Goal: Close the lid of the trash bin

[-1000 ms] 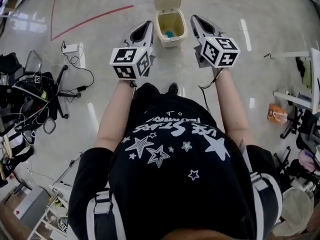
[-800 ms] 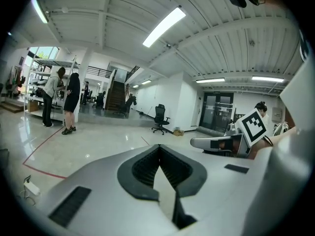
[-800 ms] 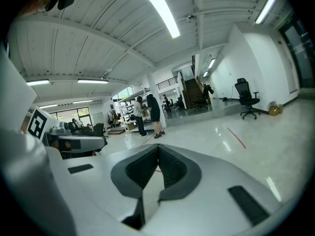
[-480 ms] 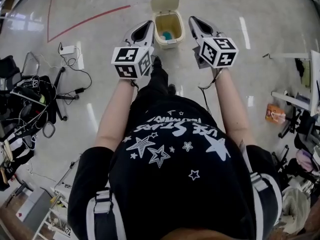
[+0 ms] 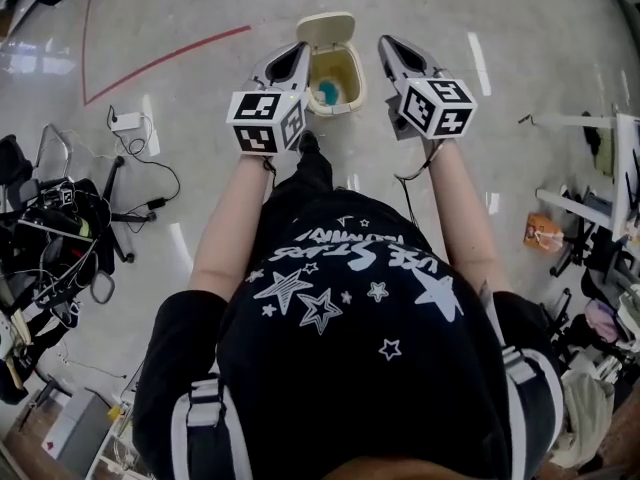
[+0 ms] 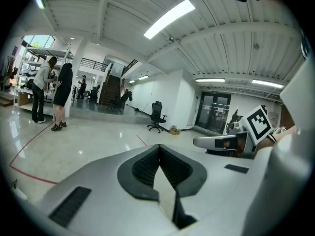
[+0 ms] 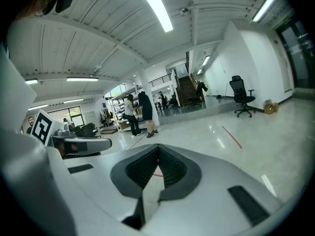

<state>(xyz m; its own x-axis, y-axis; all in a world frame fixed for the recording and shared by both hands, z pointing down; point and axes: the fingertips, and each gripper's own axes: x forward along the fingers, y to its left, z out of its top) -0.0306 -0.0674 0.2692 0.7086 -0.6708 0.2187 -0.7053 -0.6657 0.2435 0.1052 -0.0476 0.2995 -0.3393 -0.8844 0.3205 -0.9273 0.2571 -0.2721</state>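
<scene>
A small cream trash bin [image 5: 346, 60] stands on the floor straight ahead in the head view. Its lid [image 5: 325, 29] is tipped open toward the far side, and something blue [image 5: 327, 92] lies inside. My left gripper [image 5: 296, 50] hangs just left of the bin's rim and my right gripper [image 5: 388, 44] just right of it, both above it and apart from it. In the left gripper view the left gripper [image 6: 158, 147] has its jaws shut with nothing between them. The right gripper [image 7: 158, 146] is shut and empty too. Neither gripper view shows the bin.
Cables and black gear [image 5: 60, 218] lie at the left, with a white power strip [image 5: 125, 121] beyond. A red floor line [image 5: 165, 59] runs at the far left. Desk frames and chairs [image 5: 600, 208] stand at the right, near an orange packet [image 5: 541, 232]. People [image 6: 49, 90] stand far off.
The person has stepped toward the bin. It now sits lower in the head view, between the two grippers' tips. Both grippers stay shut.
</scene>
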